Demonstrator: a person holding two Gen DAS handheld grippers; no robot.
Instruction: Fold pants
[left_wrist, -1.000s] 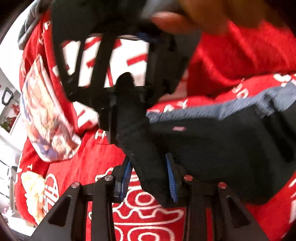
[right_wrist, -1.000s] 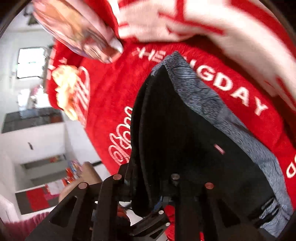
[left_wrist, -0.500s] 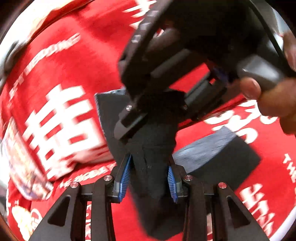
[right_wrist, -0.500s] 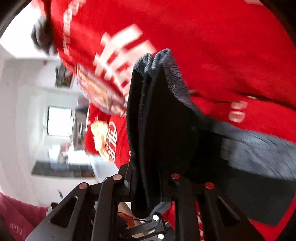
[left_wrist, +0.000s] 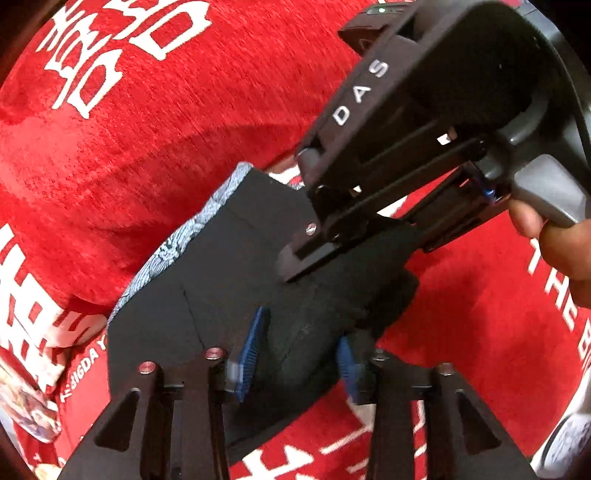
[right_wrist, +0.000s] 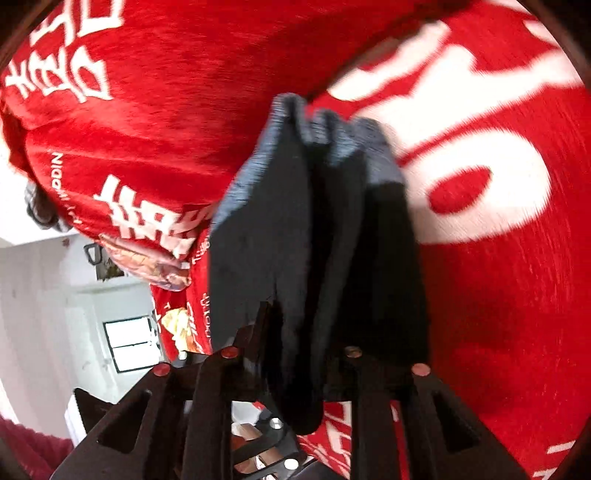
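Left wrist view: the right gripper (left_wrist: 295, 266) crosses the upper right and carries the white letters "DAS" on its black body. A hand (left_wrist: 554, 240) grips its grey handle. The red blanket (left_wrist: 166, 129) shows large white characters, the fragment "BIGDA" at lower left and "THE" at the right edge. 1 pair of black pants (left_wrist: 229, 280), folded, with a grey patterned waistband along its upper left edge, lies on the blanket. The left gripper (left_wrist: 299, 354) has 2 blue pads; its jaws are opening, with a bunched fold of the pants between them.

Right wrist view: the blanket shows white characters and the fragment "NIDD". The pants (right_wrist: 332, 240) hang in several layers over the right gripper (right_wrist: 295, 354). Its jaws are opening, the fabric still between them; the pads are hidden by cloth.
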